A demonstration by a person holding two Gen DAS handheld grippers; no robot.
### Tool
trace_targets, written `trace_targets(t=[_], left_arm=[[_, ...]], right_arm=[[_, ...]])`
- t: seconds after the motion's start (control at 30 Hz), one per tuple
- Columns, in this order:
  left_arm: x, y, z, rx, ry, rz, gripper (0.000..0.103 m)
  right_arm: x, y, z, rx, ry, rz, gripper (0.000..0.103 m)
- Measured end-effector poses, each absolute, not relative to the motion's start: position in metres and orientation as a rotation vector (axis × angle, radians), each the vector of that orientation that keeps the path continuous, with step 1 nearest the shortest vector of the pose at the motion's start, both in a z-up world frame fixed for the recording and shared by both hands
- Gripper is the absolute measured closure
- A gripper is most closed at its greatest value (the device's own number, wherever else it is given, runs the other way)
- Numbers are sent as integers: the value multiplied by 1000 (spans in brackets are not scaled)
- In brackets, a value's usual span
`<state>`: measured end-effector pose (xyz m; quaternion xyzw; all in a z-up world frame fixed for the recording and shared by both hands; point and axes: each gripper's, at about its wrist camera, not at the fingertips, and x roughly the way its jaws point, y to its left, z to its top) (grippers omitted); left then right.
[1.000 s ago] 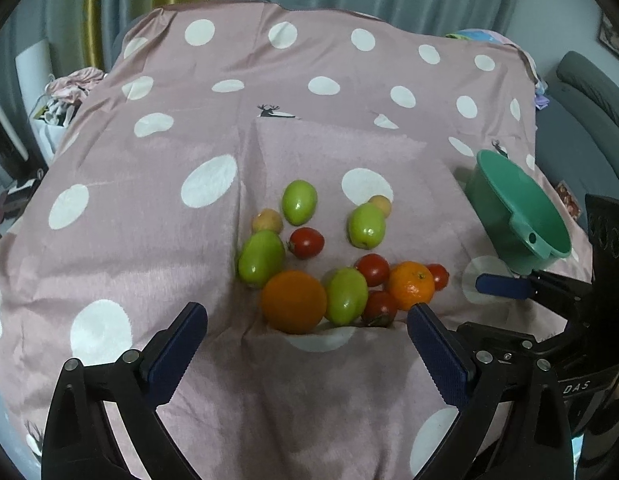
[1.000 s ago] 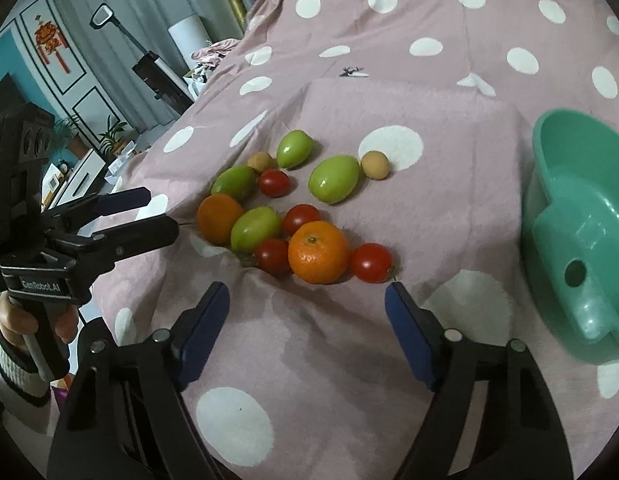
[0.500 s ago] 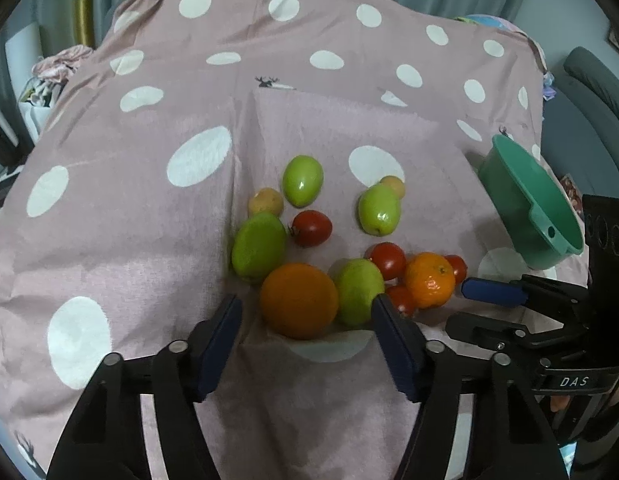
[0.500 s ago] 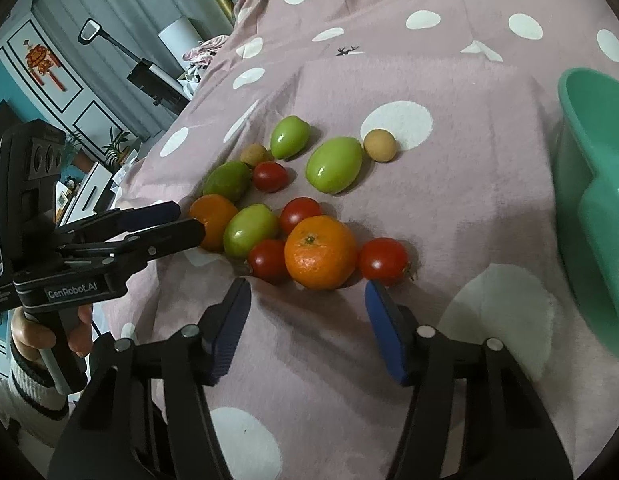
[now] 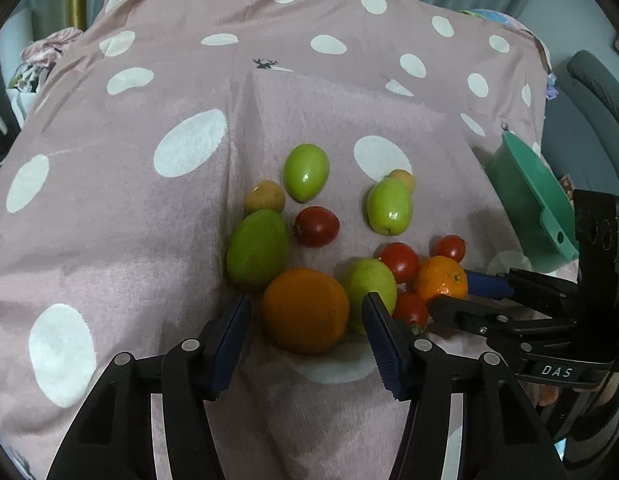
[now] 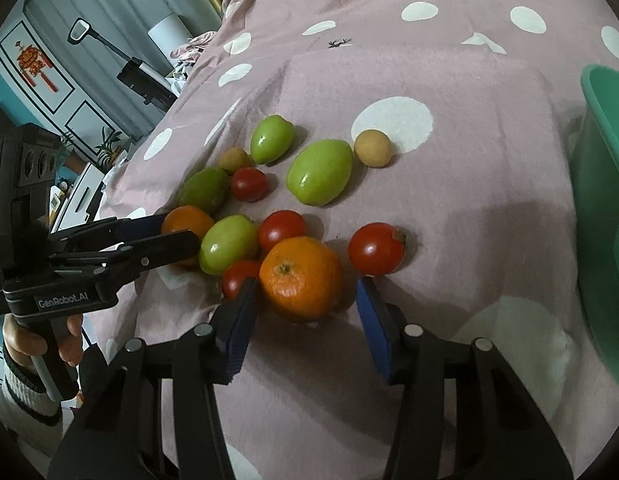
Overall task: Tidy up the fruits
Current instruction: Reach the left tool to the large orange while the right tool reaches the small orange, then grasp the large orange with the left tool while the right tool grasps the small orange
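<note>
A cluster of fruit lies on the pink dotted cloth (image 5: 149, 240): green fruits, red tomatoes, small tan fruits and two oranges. My left gripper (image 5: 305, 312) is open, its jaws on either side of the big orange (image 5: 305, 310), apart from it. My right gripper (image 6: 305, 292) is open around the smaller orange with a stem mark (image 6: 301, 278), not touching. In the left wrist view the right gripper (image 5: 457, 288) reaches in from the right beside that orange (image 5: 441, 282). In the right wrist view the left gripper (image 6: 177, 232) comes in from the left.
A green plastic bowl (image 6: 605, 208) stands on the cloth to the right of the fruit; it also shows in the left wrist view (image 5: 529, 196). A green fruit (image 5: 369, 288) and a tomato (image 5: 409, 308) lie between the two oranges. Curtains and furniture lie beyond the cloth's far edge.
Both grippers have moved forward and down toward the fruit and narrowed their jaws. Each now brackets an orange. The fruit has not moved.
</note>
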<state>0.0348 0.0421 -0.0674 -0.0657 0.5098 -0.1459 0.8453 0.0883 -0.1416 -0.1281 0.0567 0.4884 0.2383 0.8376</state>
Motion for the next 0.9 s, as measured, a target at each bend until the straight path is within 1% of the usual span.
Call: trace_targets(t=[0.2, 0.27, 0.33, 0.57, 0.73, 0.9], left_arm=[[42, 49, -70, -220, 1100, -347, 48], [42, 50, -70, -227, 1101, -350, 49], [42, 52, -71, -222, 1104, -339, 54], [43, 56, -71, -258, 1118, -343, 54], [45, 50, -72, -206, 1108, -335, 54], [50, 53, -74, -251, 1112, -331, 54]], right_arm=[[91, -142, -129, 111, 1025, 505, 53], [91, -143, -129, 111, 1023, 515, 58], [90, -144, -129, 110, 1024, 524, 60], [90, -141, -129, 92, 1026, 522, 60], [90, -139, -129, 73, 1027, 521, 60], [90, -136, -130, 59, 1019, 513, 60]])
